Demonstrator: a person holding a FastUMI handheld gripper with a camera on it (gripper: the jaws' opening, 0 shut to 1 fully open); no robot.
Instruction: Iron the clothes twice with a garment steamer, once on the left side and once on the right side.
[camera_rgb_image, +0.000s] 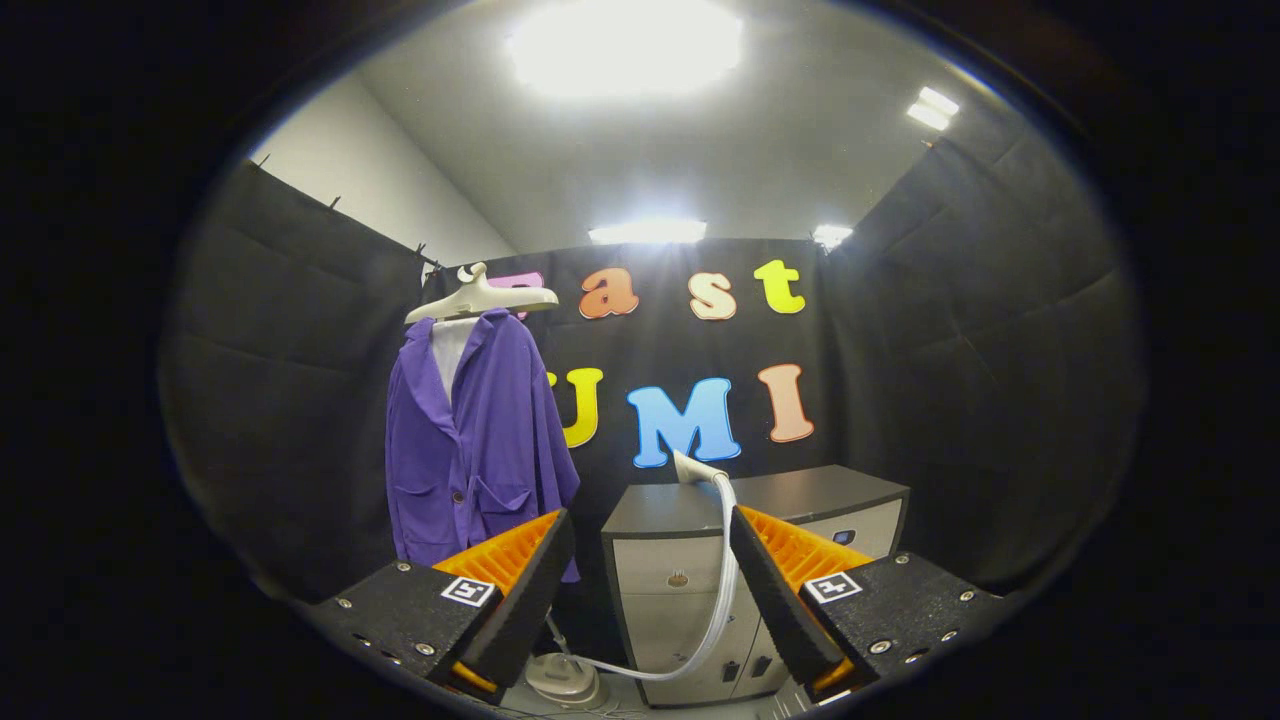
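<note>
Black cloth booth walls all round, ceiling lights overhead. Purple jacket (478, 440) hangs on a pale hanger (482, 295) against the back wall, beyond the left finger; soft, loose fabric, likely to swing or bunch if pushed hard. Dark-topped cabinet (700, 580) serves as the bench, straight ahead beyond the fingers. Steamer head (693, 468) rests on the bench top at its near-left edge, white hose (722, 590) running down between the fingers to the steamer base (565, 680) on the floor. Gripper (650, 590) is wide open, holding nothing, well short of the steamer head. Judgement: task not begun, next is picking up the head. Head looks light rigid plastic, possibly slick; take it round the handle neck near the hose joint. Hose is stiff-ish and will drag, so expect some pull.
</note>
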